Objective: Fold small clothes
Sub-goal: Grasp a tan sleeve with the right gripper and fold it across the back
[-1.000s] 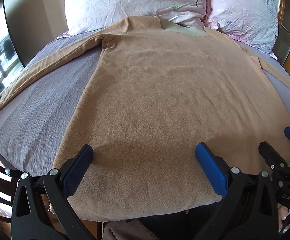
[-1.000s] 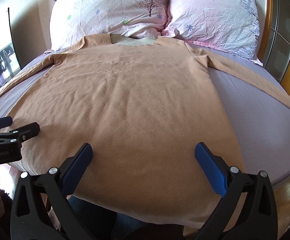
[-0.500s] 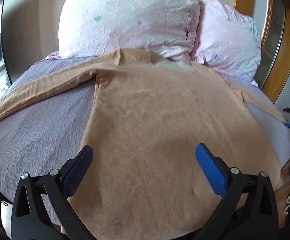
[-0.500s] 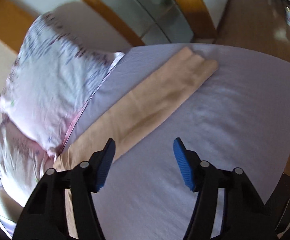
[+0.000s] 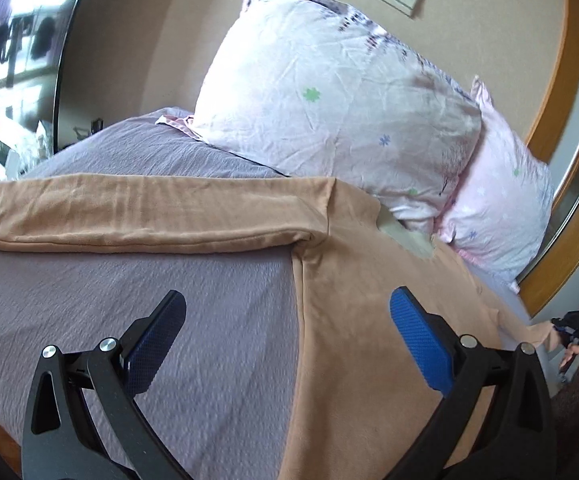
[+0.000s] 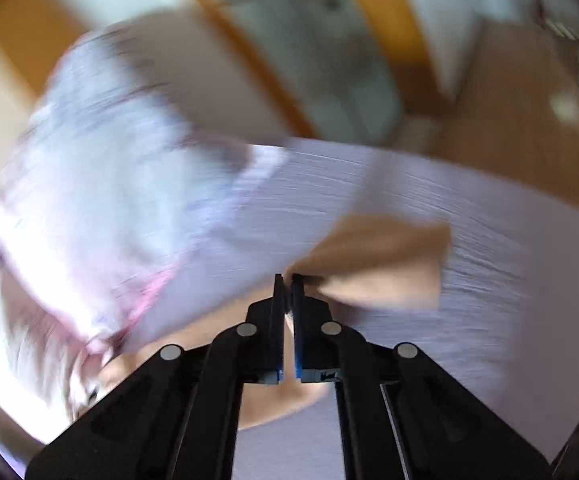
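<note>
- Since half a second ago, right gripper (image 6: 285,280) has clamped its fingers on the tan sleeve (image 6: 385,268), trailing right of centre
- Left gripper (image 5: 285,316) hovers, fingers apart, over the shirt (image 5: 369,320)

The left tongs (image 5: 287,334) are hanging with their blue pads spread wide apart, gripping nothing. The right tongs (image 6: 287,280) are pinching shut on a tan sleeve (image 6: 385,268).
</note>
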`<state>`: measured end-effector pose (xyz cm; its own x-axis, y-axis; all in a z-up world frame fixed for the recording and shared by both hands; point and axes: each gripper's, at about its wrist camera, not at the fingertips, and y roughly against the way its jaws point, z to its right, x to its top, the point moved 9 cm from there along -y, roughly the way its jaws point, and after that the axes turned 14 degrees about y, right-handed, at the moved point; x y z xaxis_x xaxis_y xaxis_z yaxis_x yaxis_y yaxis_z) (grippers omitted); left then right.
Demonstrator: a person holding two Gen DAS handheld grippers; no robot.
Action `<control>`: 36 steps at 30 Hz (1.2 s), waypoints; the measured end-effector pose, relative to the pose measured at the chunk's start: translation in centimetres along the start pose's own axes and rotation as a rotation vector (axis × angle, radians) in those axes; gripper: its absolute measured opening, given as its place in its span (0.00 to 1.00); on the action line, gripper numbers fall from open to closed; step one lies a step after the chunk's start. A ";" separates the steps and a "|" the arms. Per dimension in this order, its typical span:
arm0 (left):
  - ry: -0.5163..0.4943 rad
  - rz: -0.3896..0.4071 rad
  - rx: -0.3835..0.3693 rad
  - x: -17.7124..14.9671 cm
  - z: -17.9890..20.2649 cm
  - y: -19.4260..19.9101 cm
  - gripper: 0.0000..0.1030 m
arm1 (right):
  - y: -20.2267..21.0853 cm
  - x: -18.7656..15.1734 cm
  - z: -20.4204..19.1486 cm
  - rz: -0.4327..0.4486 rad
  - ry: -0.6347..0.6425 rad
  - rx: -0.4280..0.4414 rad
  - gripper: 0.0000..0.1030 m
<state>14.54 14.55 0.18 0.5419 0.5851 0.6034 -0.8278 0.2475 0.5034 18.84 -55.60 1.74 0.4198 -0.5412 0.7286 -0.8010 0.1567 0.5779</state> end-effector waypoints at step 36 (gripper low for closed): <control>0.754 0.088 0.134 8.6 -18.3 1.5 0.79 | -1.2 -30.1 -51.4 -0.737 0.633 1.050 0.70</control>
<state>15.25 34.09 -5.21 0.1901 0.9781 0.0843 -0.8127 0.1086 0.5725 29.10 2.96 -1.94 0.7641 0.2681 0.5867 -0.1417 -0.8175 0.5582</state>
